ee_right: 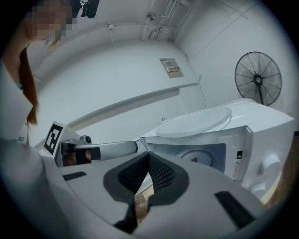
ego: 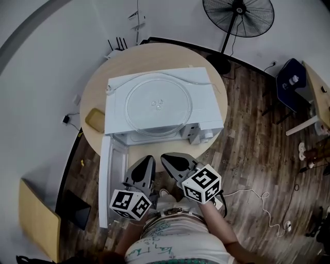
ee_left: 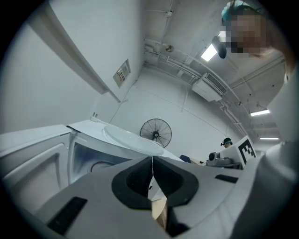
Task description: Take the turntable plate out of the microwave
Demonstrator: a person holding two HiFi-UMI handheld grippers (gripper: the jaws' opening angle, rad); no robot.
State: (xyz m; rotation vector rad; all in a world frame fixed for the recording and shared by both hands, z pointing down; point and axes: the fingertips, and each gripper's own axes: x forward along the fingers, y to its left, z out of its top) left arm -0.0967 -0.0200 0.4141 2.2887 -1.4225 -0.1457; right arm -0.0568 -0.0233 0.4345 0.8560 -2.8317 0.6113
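**Already out: the plate is lying on the microwave's roof, and both grippers are clenched on nothing**

Up on the flat top of the white microwave (ego: pixel 206 111) the clear glass turntable plate (ego: pixel 158 104) is lying level, covering most of the roof. It is sitting well inside the roof's edges. The microwave is standing on a round wooden table (ego: pixel 95 87), and its door (ego: pixel 104 180) is hanging wide open at the left of the head view, reaching out past the table's rim. Through the open front, the right gripper view is showing a round ring (ee_right: pixel 202 158) on the cavity floor.

Both grippers are hovering side by side in front of the table, close to the person's body and well apart from the plate. The left gripper (ego: pixel 149 160) is keeping its jaws pressed together. Its own view is showing the dark pads meeting in a thin seam with nothing between them. The right gripper (ego: pixel 165 157) is doing the same, its ribbed pads touching at the tips and holding nothing. Both are pointing towards the open microwave.

A flat tan object (ego: pixel 95 119) is lying on the table just beside the microwave's left wall. A standing fan (ego: pixel 238 15) is standing on the wooden floor beyond the table.
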